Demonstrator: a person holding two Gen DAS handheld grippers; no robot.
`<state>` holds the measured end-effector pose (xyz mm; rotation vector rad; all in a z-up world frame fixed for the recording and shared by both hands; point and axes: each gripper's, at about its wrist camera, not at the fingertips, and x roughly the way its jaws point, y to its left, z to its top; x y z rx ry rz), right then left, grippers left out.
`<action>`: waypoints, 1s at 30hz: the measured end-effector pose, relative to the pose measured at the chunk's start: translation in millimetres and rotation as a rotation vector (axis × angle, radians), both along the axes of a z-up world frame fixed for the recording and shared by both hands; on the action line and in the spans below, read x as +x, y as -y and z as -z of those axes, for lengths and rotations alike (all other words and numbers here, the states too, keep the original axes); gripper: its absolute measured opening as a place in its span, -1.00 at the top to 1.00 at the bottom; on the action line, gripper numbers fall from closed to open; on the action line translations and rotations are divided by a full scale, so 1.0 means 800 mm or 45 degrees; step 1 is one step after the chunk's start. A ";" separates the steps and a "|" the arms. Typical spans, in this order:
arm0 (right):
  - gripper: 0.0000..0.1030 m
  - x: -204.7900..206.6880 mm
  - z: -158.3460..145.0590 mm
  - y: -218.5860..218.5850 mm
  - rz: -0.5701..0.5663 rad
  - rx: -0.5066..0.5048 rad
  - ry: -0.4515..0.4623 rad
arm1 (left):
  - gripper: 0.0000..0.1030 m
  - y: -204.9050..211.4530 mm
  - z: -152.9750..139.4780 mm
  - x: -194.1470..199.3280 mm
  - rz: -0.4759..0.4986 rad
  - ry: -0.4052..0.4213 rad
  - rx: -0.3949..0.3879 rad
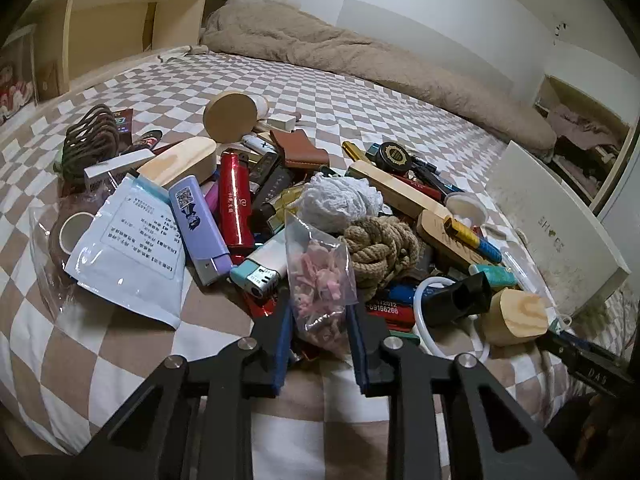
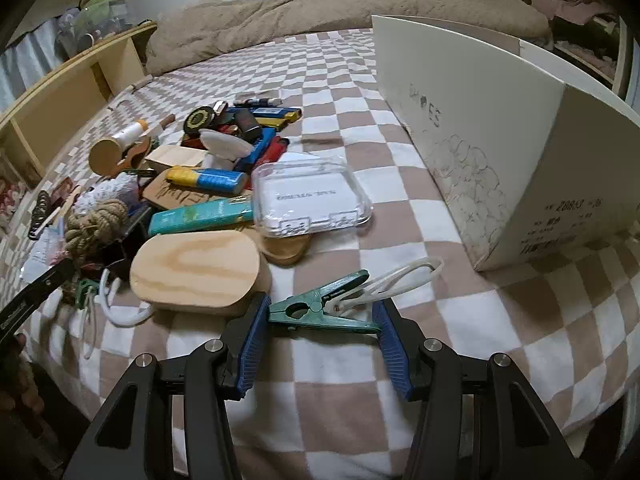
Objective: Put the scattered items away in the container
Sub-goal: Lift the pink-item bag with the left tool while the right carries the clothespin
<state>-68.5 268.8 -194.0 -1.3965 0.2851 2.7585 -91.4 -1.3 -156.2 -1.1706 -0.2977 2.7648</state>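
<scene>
A heap of small items lies on the checkered bedspread: lighters, rope, wood blocks. My left gripper (image 1: 318,312) is open, its pads on either side of a clear bag of pink bits (image 1: 322,280) at the near edge of the heap. My right gripper (image 2: 320,312) is open around a green clip (image 2: 320,308) with a white loop (image 2: 404,276) lying on the bed. The white shoebox (image 2: 500,128) stands to its right; it also shows in the left wrist view (image 1: 552,232).
Near the left gripper lie a white-teal lighter (image 1: 260,268), a rope knot (image 1: 380,248) and a white pouch (image 1: 128,248). A wood oval (image 2: 196,268) and a clear case (image 2: 308,200) lie by the right gripper. A beige blanket (image 1: 320,48) lies behind.
</scene>
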 end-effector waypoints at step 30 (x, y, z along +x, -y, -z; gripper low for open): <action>-0.04 0.036 -0.049 0.013 -0.045 -0.117 -0.123 | 0.55 -0.032 -0.068 0.050 0.009 -0.141 -0.001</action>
